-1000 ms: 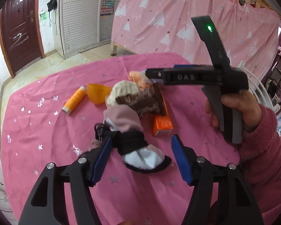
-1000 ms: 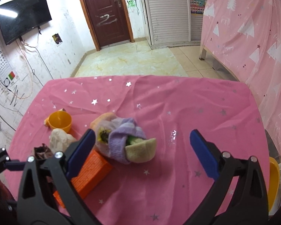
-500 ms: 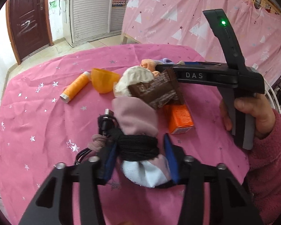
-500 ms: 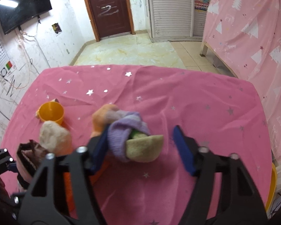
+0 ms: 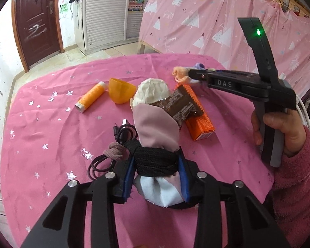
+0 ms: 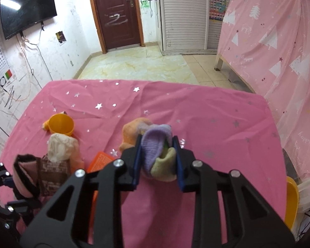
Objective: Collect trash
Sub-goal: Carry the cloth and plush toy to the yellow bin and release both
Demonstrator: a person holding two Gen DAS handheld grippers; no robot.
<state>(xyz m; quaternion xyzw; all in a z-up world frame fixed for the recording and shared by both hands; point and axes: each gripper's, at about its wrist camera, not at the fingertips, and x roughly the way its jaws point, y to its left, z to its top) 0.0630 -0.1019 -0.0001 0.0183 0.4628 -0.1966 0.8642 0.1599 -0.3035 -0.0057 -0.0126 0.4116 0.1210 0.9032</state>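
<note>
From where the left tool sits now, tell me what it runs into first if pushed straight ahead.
The left tool is shut on the pink and black sock bundle. Straight ahead, the bundle would likely meet the brown wrapper and cream sock ball first; depth is unclear.

A matt pink tablecloth (image 5: 51, 124) with shiny silver stars is covering the table. Soft knitted sock bundles (image 6: 157, 150) are looking fuzzy, the orange cup (image 5: 119, 91) smooth plastic, the brown wrapper (image 5: 181, 105) glossy, the orange box (image 5: 200, 122) cardboard.
</note>
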